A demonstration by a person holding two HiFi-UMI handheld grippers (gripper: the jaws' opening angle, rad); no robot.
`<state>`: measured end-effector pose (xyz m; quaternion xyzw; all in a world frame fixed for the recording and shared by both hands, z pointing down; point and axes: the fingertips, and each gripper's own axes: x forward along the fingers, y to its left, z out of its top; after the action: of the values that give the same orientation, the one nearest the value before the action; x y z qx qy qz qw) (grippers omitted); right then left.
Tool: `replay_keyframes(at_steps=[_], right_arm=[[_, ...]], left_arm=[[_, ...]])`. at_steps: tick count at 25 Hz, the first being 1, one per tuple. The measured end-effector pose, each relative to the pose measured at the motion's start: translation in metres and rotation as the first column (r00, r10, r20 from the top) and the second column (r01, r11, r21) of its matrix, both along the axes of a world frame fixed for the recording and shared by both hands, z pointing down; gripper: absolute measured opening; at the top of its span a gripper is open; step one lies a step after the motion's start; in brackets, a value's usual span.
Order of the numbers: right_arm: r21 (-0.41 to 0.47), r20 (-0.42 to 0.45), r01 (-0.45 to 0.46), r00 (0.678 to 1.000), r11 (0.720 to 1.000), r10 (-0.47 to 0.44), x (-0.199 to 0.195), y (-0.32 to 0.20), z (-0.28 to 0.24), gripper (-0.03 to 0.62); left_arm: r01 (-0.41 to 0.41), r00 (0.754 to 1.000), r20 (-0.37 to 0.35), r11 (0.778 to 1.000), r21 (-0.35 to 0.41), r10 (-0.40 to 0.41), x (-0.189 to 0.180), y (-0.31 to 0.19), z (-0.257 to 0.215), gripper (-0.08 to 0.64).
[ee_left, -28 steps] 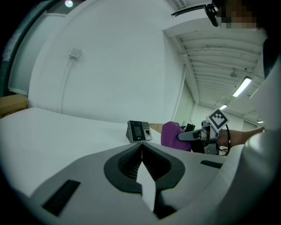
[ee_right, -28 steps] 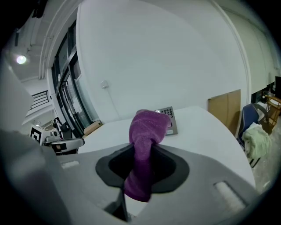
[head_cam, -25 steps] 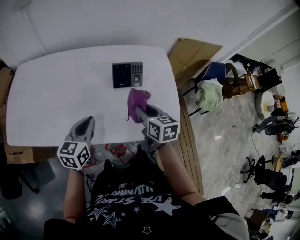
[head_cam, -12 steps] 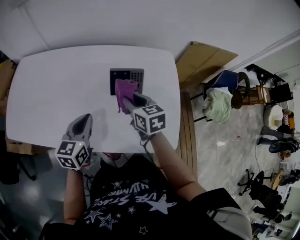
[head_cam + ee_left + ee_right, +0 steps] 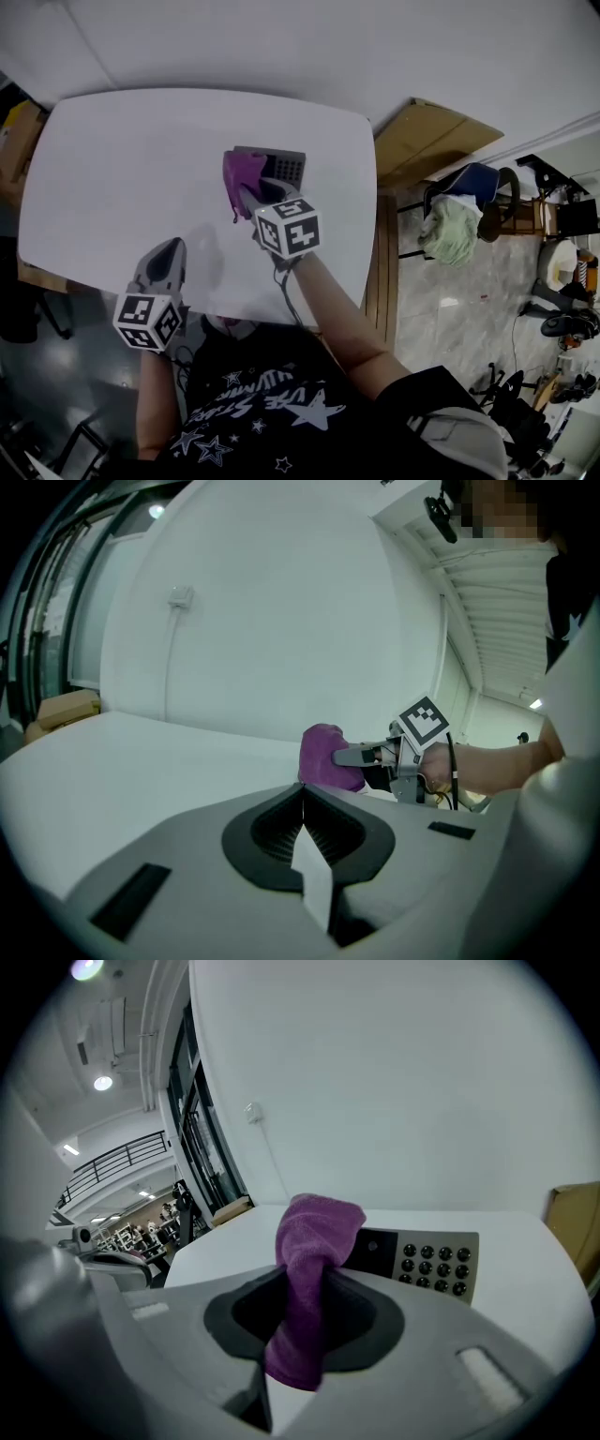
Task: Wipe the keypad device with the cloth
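Keypad device [image 5: 287, 167]: on table [image 5: 112, 159].
Cloth [image 5: 241, 172]: over device's nine o'clock side.
Right gripper [image 5: 246, 191]: clamped on cloth.
Left gripper [image 5: 171, 247]: jaws together.

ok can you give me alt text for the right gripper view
The right tongs are shut on a purple cloth that bunches up ahead of them. Just beyond, a keypad device lies on a white table, its dark panel partly hidden by the cloth, its round buttons showing to the right.
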<state>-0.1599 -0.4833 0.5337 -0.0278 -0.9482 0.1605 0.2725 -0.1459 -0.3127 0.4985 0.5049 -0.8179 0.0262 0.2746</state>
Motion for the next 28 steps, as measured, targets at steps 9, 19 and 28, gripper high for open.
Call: replay_keyframes(at_steps=[9, 19, 28], right_arm=[[-0.005, -0.009, -0.021, 1.000, 1.000, 0.021, 0.004, -0.022, 0.009, 0.098], [-0.033, -0.020, -0.110, 0.994, 0.993, 0.109, 0.039, -0.058, 0.012, 0.098], [-0.030, -0.037, -0.169, 0.985, 0.985, 0.168, 0.072, -0.087, 0.019, 0.098]], left_arm=[[0.024, 1.000, 0.001, 1.000, -0.014, -0.024, 0.006, -0.006, 0.005, 0.008], [-0.027, 1.000, -0.008, 1.000, -0.008, 0.027, 0.022, -0.030, 0.004, 0.009], [-0.098, 0.995, -0.011, 0.995, 0.001, 0.098, 0.037, -0.062, 0.008, 0.008]])
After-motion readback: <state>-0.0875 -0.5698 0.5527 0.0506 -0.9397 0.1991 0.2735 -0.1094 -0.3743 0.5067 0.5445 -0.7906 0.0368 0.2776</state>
